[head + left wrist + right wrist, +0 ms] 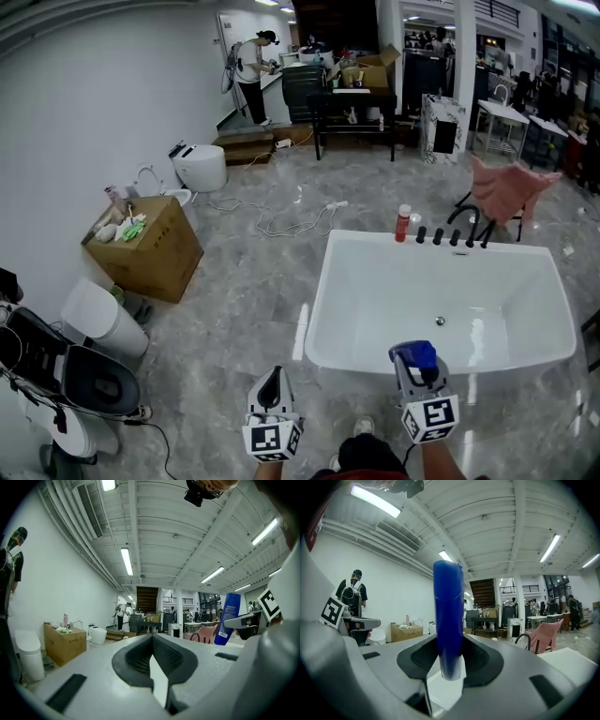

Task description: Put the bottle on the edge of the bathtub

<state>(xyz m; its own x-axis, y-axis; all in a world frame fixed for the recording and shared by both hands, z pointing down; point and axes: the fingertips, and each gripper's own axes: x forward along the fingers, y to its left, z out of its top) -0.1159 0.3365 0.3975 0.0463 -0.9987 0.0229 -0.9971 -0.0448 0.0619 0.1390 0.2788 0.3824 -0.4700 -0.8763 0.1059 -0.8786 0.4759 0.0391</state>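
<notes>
Bottle (415, 355): blue, upright, gripped by right claw (421, 373), lower centre-right of the head view. In the right gripper view the bottle body stands between the two jaws. The pads press it from both sides, with its lower end just under them and the rest rising up the middle of the frame.

Progress, as I judge it: the pick-up is done and the placing is not. The bottle rests on nothing but the claw. In the head view it overlaps the near rim of the tub (317, 300), but I cannot tell whether it is truly above the rim or short of it.

What is left is to lower it onto the rim, release and back off. The near and left rims look bare. The far rim, at upper centre, carries a red bottle (403, 223) and black taps (455, 236).

Left claw (272, 392): jaws together, nothing in them, at lower centre-left over the floor. It is well apart from the bottle.
</notes>
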